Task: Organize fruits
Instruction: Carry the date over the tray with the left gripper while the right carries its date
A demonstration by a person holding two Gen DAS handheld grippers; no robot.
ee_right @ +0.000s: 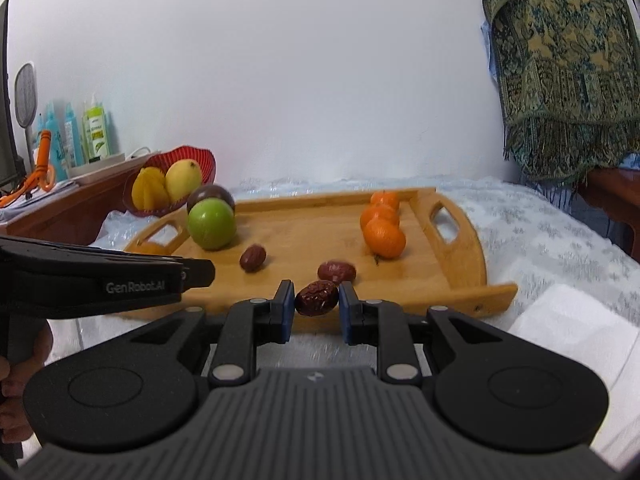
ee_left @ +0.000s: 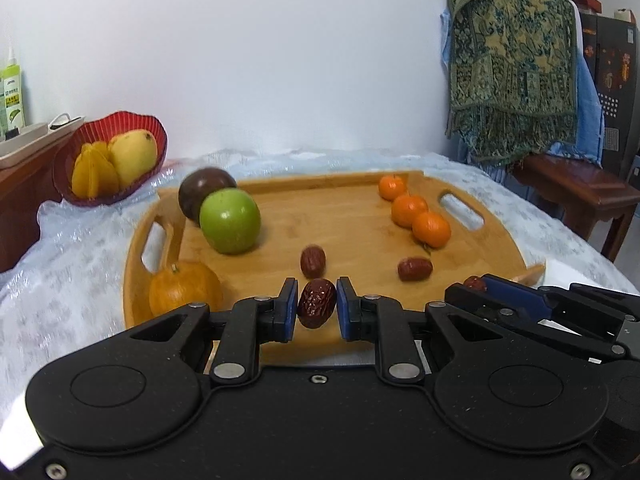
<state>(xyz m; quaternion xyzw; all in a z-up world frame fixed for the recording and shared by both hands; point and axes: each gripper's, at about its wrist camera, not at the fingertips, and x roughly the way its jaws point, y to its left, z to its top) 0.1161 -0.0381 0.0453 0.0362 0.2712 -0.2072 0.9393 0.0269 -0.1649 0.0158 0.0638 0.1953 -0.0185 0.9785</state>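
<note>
The wooden tray [ee_left: 352,216] is the landmark, lying on a pale patterned cloth. Beyond its far left corner a red basket [ee_left: 154,132] holds a mango and a starfruit. On the tray's left side sit a green apple [ee_left: 230,222] with a dark purple fruit [ee_left: 200,188] touching it behind, and a small orange pumpkin-shaped fruit [ee_left: 182,290] at the near left corner. Three mandarins [ee_left: 410,210] line up along the right side, beside the handle slot. Two loose red dates [ee_left: 313,261] lie near the tray's middle.

The left hand-held gripper [ee_left: 317,307] is clamped on one wrinkled date [ee_left: 317,303] over the tray's near edge. The right hand-held gripper [ee_right: 317,299] is likewise clamped on another date [ee_right: 317,298], also above the near edge.

Judging by their look, the dates are light, leathery and slightly yielding, so a pinch across the short middle should hold without crushing. The wrinkled skin probably gives good purchase. The mandarins seem soft and rollable, best taken across the widest part. The apple looks heavier and smooth, likely to slip unless gripped squarely at its equator.
</note>
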